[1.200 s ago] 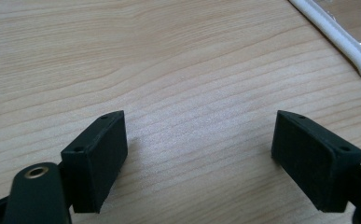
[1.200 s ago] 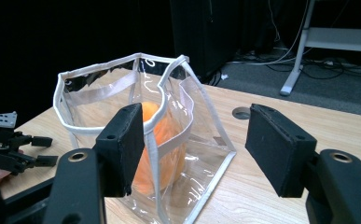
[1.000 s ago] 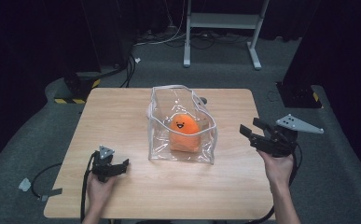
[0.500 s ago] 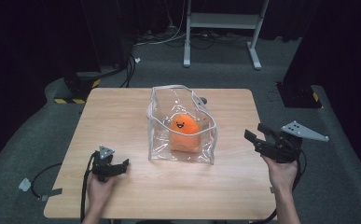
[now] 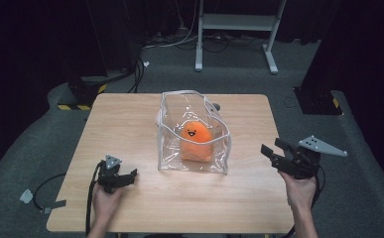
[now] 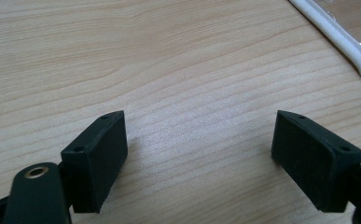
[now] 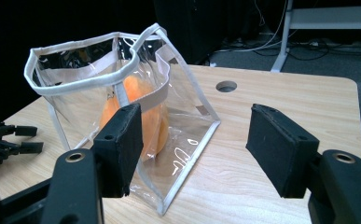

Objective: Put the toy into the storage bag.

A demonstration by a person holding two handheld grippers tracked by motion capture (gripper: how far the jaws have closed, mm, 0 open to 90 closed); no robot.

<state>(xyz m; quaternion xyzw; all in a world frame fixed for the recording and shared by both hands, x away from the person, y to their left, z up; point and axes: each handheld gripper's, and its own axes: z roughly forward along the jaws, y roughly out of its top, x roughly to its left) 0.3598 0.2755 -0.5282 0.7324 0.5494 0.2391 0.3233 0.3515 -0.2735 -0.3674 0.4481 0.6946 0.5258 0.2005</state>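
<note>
Nearest to the person, the left tool (image 5: 128, 174) lies low on the table (image 5: 130, 119), near the front left corner; its jaws stand apart w/ nothing between them, and in the left gripper view there is bare wood under them and a white bag edge (image 6: 336, 39) at the top right corner.

The right tool (image 5: 274, 151) is at the right side of the table, about at its edge, held a little above the wood; its jaws are also apart and empty, and they point toward the bag. In the right gripper view the clear bag (image 7: 122, 107) stands in front of the jaws, near but not touching.

In the middle of the table is the clear bag (image 5: 193, 136), upright, mouth open to the top, white trim and handles on the rim; inside it sits the orange plush toy (image 5: 197, 141), w/ a small face, resting on the bottom of the bag.

Farther back is a round hole (image 7: 226, 86) in the table top; behind the table, cables (image 5: 179, 39) on the floor and a white frame (image 5: 239, 22).

Progress, as I judge it: the toy is already in the bag, so that part looks done; neither tool holds anything. What is left is probably to grip the bag, maybe by a handle or the rim, w/ the right tool, which is nearer to it; the left tool seems to wait.
</note>
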